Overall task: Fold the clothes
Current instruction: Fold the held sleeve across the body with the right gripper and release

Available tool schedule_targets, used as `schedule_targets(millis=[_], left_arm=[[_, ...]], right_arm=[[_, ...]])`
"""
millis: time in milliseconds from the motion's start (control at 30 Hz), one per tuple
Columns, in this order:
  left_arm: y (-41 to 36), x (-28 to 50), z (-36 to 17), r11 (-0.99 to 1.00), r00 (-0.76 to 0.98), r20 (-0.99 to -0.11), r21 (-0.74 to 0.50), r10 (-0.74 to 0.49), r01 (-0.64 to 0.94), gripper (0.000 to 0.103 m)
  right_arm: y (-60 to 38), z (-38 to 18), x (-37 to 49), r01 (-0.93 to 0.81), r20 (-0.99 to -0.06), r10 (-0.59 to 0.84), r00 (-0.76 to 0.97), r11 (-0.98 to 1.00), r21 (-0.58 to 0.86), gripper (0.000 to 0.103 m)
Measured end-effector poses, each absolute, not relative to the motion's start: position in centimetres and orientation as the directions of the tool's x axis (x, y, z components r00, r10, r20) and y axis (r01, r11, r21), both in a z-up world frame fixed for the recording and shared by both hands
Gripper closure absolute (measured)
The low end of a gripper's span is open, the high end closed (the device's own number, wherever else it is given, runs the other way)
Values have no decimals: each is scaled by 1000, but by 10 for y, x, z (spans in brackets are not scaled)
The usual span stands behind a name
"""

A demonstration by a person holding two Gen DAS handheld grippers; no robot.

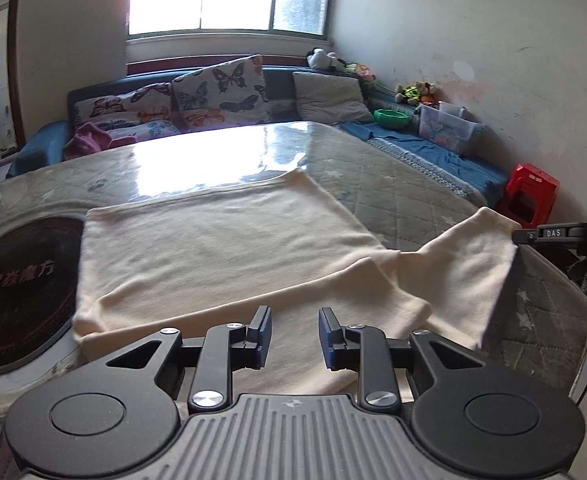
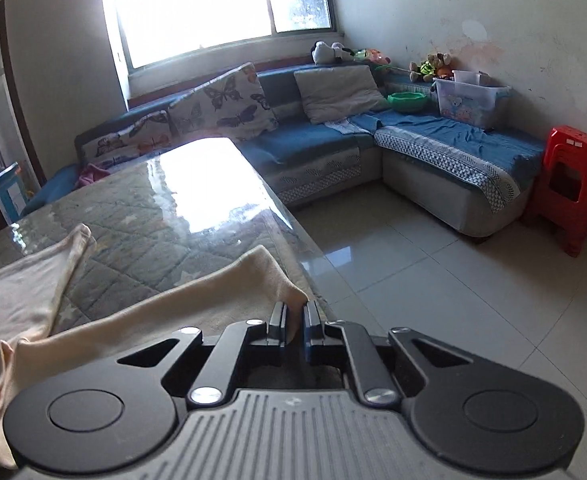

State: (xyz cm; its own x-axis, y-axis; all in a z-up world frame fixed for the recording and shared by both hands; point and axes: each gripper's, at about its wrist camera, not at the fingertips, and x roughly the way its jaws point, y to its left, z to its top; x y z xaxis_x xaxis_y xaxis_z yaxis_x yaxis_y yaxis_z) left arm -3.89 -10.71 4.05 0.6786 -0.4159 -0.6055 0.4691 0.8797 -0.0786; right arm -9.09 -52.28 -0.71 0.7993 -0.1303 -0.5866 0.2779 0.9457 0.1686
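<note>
A cream garment [image 1: 221,248] lies spread flat on the glass-topped table [image 1: 393,184]. My left gripper [image 1: 295,320] hovers over its near hem, jaws open, with nothing pinched between the pads. One sleeve [image 1: 465,264] stretches out to the right, lifted at its end. There the tip of my right gripper [image 1: 519,236] holds it. In the right wrist view my right gripper [image 2: 294,312] is shut on the cuff of that sleeve [image 2: 197,300], close to the table's right edge. The garment's body [image 2: 21,288] shows at the left.
A round black induction hob [image 1: 21,280] is set in the table just left of the garment. A blue corner sofa [image 2: 325,140] with cushions stands behind the table. A red plastic stool [image 2: 569,184] stands by the wall. Tiled floor [image 2: 433,272] lies right of the table.
</note>
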Motion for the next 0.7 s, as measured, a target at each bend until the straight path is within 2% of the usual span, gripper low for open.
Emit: schedule_targets(millis=[167, 433, 567, 700], left_arm=[[-134, -34, 35, 849, 652, -610, -67, -451, 524, 75], [-163, -36, 17, 802, 609, -627, -41, -485, 596, 75], [-140, -41, 28, 822, 633, -602, -70, -487, 566, 74], [-92, -48, 46, 876, 705, -561, -82, -435, 476, 67]], right_arm=[[-519, 20, -103, 222, -517, -83, 852, 951, 213, 98], [-483, 78, -106, 21, -400, 81, 913, 969, 246, 98], [-451, 103, -104, -114, -352, 197, 915, 963, 242, 98], [-409, 123, -100, -264, -320, 330, 888, 936, 231, 98]])
